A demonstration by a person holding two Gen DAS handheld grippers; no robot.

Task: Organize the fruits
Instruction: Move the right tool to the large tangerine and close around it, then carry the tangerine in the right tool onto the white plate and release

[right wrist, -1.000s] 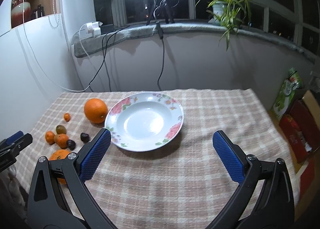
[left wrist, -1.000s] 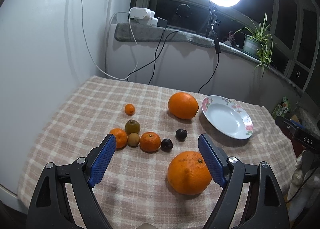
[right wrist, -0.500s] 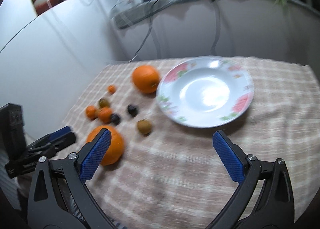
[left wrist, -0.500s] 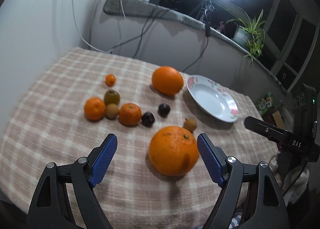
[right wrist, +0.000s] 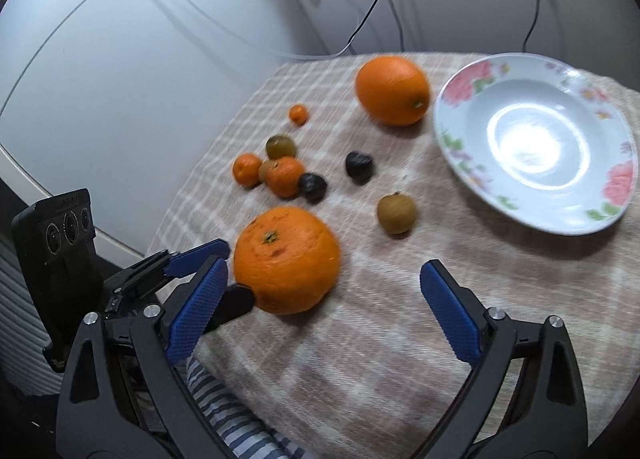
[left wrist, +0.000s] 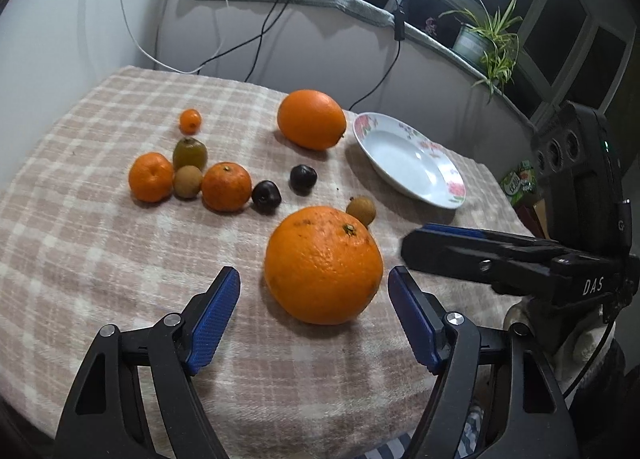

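orange [left wrist: 323,265], dimpled, stem up, between spread left gripper [left wrist: 314,315] pads; right gripper [right wrist: 323,311] agape

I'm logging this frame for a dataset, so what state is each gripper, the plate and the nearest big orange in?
Left gripper: open, fingers either side of the near orange, not touching.
Right gripper: open, holding nothing.
Plate: upright, nothing in it.
Near orange: resting on the tablecloth, stem up.

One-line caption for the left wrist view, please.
Open left gripper straddles the near large orange on the checked cloth; empty floral plate beyond, right gripper alongside.
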